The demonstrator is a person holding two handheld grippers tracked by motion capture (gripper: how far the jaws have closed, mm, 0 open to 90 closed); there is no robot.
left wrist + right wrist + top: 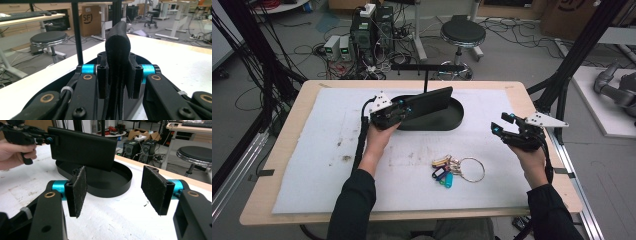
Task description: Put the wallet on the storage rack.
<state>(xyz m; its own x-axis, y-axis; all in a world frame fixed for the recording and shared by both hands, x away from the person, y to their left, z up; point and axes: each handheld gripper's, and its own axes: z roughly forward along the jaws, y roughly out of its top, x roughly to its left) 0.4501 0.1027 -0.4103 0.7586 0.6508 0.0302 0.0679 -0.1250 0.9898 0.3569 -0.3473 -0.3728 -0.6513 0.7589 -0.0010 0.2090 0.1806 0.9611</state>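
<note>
Wallet held over the tray

One black wallet (430, 101) is clamped edge-on in the left gripper (404, 106) fingers above one oval black tray (457, 120). Right gripper (502, 123) fingers stand open, empty. One bunch of keys (456, 168) lies on the surface (312, 165). A box reads "SF".

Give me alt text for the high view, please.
The left gripper holds a flat black wallet over an oval black tray on a white mat. The right gripper hangs open at the right, and a bunch of keys lies near the front.
</note>
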